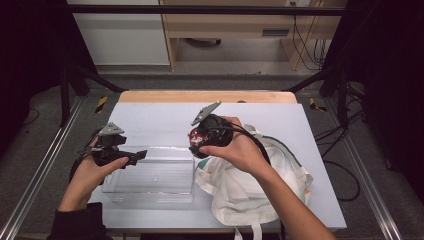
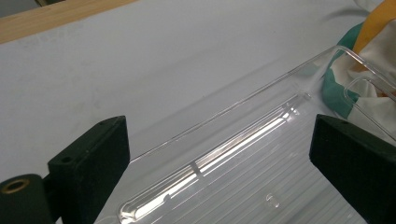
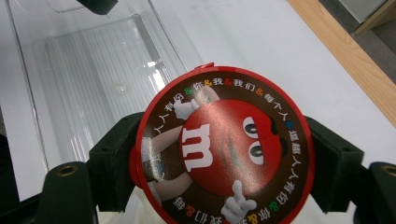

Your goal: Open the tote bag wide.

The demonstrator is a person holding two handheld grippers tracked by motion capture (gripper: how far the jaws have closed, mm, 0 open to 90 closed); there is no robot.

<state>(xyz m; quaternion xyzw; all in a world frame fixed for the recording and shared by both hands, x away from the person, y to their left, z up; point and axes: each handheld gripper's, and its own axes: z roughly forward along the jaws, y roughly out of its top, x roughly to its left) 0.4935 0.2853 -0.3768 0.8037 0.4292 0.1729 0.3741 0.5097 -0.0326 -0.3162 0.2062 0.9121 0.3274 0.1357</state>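
At a white desk (image 1: pixel 150 115), a person works two handheld grippers over a clear plastic bin (image 1: pixel 150 177), with a white cloth tote bag (image 1: pixel 260 185) lying just right of it. From the high view the right gripper (image 1: pixel 202 137) carries only a dark red shape. The right gripper view makes it plain: a round red M&M's tub (image 3: pixel 224 149), lid toward the camera, clamped between the two black fingers (image 3: pixel 109 163), which press on its sides above the bin's near end. The left gripper (image 1: pixel 131 157) hovers at the bin's left rim; the left gripper view shows its fingers (image 2: pixel 91 158) spread wide with nothing between them, over the bin's ribbed floor, a green-and-orange patch of the bag beyond the far wall.
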